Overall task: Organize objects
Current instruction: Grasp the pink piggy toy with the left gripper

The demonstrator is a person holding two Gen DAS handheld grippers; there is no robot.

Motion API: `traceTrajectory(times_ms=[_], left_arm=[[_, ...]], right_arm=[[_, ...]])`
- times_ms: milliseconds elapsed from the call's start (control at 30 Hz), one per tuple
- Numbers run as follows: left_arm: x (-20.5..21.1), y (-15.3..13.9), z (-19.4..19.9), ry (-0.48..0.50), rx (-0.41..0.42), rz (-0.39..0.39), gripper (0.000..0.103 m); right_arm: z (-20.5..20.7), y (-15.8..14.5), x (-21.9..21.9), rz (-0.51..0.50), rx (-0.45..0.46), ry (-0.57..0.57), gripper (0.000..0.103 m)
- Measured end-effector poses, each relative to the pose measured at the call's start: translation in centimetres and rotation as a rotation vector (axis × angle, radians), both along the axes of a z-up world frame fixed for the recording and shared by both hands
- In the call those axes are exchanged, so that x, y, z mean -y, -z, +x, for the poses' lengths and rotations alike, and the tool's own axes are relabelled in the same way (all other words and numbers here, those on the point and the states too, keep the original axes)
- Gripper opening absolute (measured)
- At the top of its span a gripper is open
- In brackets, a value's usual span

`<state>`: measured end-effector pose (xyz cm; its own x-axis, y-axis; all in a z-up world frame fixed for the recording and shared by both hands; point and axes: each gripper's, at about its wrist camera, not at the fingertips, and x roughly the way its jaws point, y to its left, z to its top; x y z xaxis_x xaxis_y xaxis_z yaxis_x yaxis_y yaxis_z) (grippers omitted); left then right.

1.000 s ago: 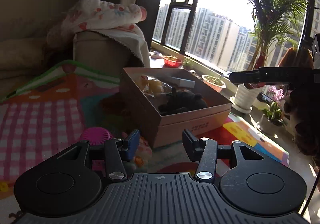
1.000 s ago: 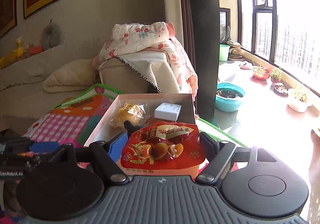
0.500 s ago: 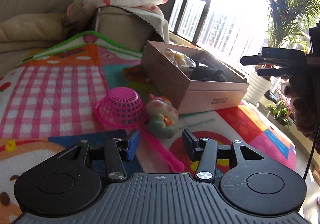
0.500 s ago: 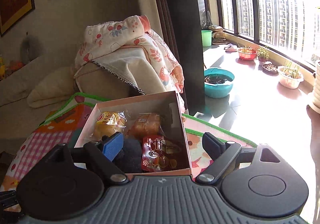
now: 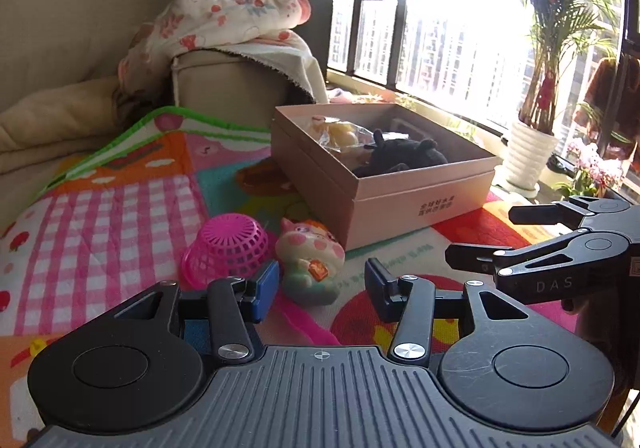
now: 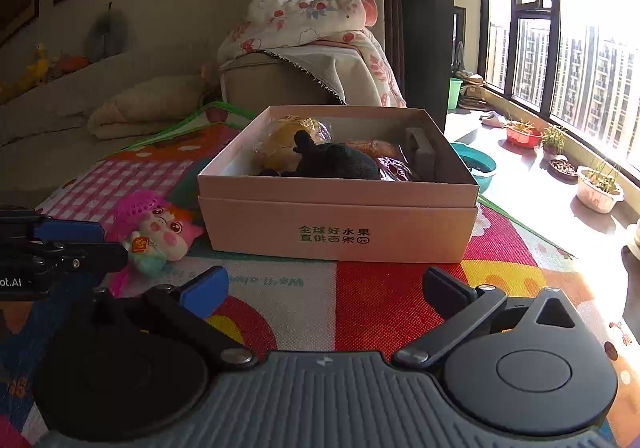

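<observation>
Play mat [image 6: 380, 288] carrying a box and two toys

A pink cardboard box [image 6: 340, 232] is sitting at the mat's far right; a pink mesh basket [image 5: 228, 248] is lying overturned near its left, touching a piggy figurine [image 5: 310, 260] lying beside it.

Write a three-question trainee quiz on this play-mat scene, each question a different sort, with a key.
1. True or false: the pink mesh basket lies inside the open pink cardboard box.
2. Which toy lies beside that basket: A) pig-shaped figurine, B) wooden train?
3. Fill in: the black plush toy lies in the ____.

Key: 1 false, it sits on the colourful play mat; 2 A; 3 box.
</observation>
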<state>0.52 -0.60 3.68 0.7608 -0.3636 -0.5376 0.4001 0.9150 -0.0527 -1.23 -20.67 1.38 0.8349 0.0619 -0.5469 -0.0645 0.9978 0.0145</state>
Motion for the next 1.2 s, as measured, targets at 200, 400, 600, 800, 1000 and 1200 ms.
traceTrajectory(times_ms=[200,400,600,800,1000,1200], left_arm=[[2.9,0.9,2.5,-0.027,0.023,0.134,0.052],[4.0,2.3,3.4,-0.036,0.025,0.204,0.055],[2.9,2.1,3.3,-0.043,-0.008,0.123,0.053],[-1.0,0.5,2.0,-0.075,-0.022,-0.093,0.052],[-7.0,-0.5,0.3,-0.222,0.02,-0.208,0.051],[-12.3,1.6,-0.2,-0.403,-0.033,-0.205,0.051]], right_arm=[[-0.4,-0.2,1.1,0.053,0.026,0.019,0.103],[-0.4,-0.2,1.2,0.06,0.026,0.022,0.103],[-0.3,0.0,1.3,0.062,0.016,0.027,0.103],[0.2,0.2,1.2,0.058,-0.011,0.034,0.103],[0.6,0.4,0.9,0.045,-0.038,0.027,0.103],[1.4,0.9,-0.4,-0.03,-0.094,0.012,0.103]])
